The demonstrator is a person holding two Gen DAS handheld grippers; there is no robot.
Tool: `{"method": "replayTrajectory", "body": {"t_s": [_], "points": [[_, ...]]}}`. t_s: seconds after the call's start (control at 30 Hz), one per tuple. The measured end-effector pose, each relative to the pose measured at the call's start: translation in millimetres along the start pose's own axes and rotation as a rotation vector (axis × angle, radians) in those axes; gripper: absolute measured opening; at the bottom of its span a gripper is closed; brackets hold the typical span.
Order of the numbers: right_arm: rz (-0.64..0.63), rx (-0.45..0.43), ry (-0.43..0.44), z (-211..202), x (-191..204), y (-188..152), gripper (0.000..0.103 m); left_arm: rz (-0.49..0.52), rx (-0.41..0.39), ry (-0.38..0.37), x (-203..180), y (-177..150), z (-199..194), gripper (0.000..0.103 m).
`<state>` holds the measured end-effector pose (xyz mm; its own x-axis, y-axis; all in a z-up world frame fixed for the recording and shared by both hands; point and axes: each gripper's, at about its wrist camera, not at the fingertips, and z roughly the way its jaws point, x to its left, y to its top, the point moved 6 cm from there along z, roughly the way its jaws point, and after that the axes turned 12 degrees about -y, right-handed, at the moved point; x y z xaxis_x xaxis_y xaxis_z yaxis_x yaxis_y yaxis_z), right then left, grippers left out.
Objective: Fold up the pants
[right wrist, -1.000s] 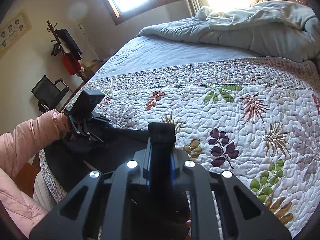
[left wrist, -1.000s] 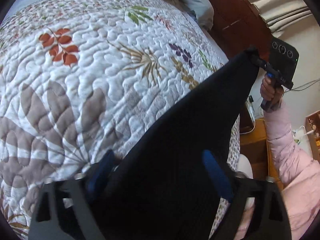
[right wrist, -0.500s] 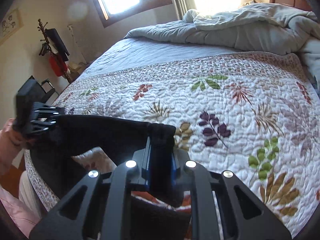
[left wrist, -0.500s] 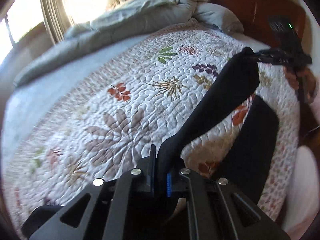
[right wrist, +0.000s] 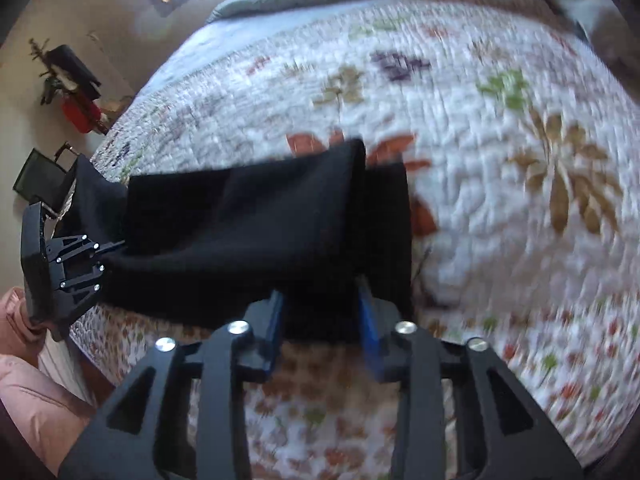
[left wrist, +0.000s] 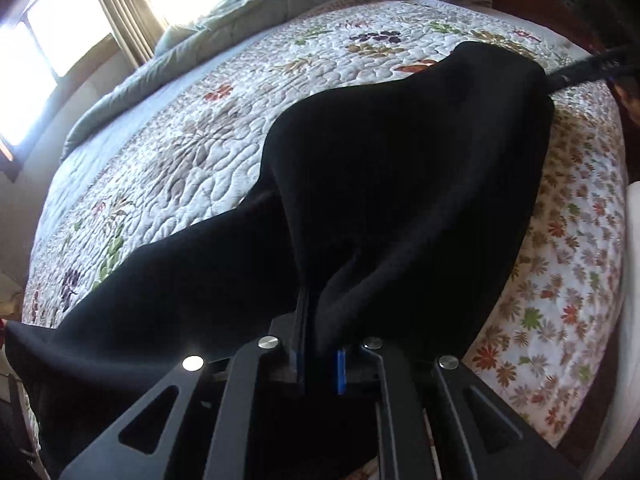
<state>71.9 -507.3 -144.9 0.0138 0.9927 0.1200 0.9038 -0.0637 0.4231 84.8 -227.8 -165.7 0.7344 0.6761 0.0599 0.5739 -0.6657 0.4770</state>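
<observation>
1. Left gripper (left wrist: 318,356): nearest item in its own view. Jaws drawn close together on a bunched edge of the black pants (left wrist: 400,184), cloth pinched between the blue pads. Held low at the near side of the bed, apparently so the fabric can be drawn taut above the quilt. Seen from the right wrist view (right wrist: 116,250) it points level and sideways into the cloth, with a pink sleeve (right wrist: 28,396) behind it.

2. Right gripper (right wrist: 322,322): fingers stand apart, with black cloth lying between the blue pads (right wrist: 370,334). Whether the pads bear on the cloth cannot be told; the view is motion-blurred. Aimed forward and slightly downward over the bed. From the left wrist view only a dark fingertip shows at the far corner of the cloth (left wrist: 576,72).

3. Black pants (right wrist: 248,236): slung between the two grippers, one end at each, above the near part of the quilt. A further length trails away over the bed's near left edge. My judgement: the garment is being carried or spread for a fold, not yet laid flat.

4. Floral quilt (left wrist: 192,148): white, leaf-printed, serving as the folding surface.

5. Grey duvet (left wrist: 248,8): heaped at the far end, well apart from the work.

6. Window (left wrist: 48,32): bright, beyond the bed.
</observation>
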Motion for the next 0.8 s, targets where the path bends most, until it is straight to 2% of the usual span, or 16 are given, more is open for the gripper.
{"method": "replayTrajectory", "body": {"t_s": [0.03,0.13,0.17,0.23,0.3,0.37,0.4,0.43,0.47,0.5,0.53,0.7,0.77,0.8], "points": [[0.028,0.009,0.025,-1,1,-5,0.060,-0.016,-0.005,0.004,1,0,0,0.010],[0.135,-0.008,0.155,-9,10,-13,0.069,-0.046,-0.006,0.002,3,1,1,0.010],[0.198,-0.009,0.231,-11,13,-12,0.070,-0.045,-0.006,0.003,3,2,1,0.011],[0.315,0.008,0.317,-7,13,-9,0.072,-0.040,-0.005,0.002,4,2,1,0.011],[0.439,0.086,0.332,10,8,-9,0.073,-0.048,-0.001,-0.002,6,2,2,0.012],[0.529,0.112,0.379,23,7,-7,0.073,-0.043,0.006,0.000,6,3,2,0.012],[0.564,0.111,0.385,28,6,-4,0.066,-0.045,0.010,-0.001,6,4,2,0.012],[0.572,0.097,0.373,30,6,1,0.053,-0.051,0.013,-0.002,7,5,2,0.013],[0.564,0.090,0.357,32,6,7,0.044,-0.056,0.017,-0.004,6,6,1,0.013],[0.550,0.086,0.331,33,7,10,0.018,-0.061,0.019,-0.006,6,7,0,0.013],[0.527,0.085,0.306,32,11,15,0.006,-0.080,0.017,-0.017,8,10,-2,0.014],[0.464,0.006,0.227,-5,20,30,0.005,-0.163,-0.030,-0.077,10,23,-32,0.014],[0.471,0.001,0.191,-14,18,27,0.005,-0.171,-0.025,-0.085,-2,21,-39,0.015],[0.468,0.016,0.141,-10,16,25,0.005,-0.169,-0.013,-0.088,-8,19,-36,0.015]]}}
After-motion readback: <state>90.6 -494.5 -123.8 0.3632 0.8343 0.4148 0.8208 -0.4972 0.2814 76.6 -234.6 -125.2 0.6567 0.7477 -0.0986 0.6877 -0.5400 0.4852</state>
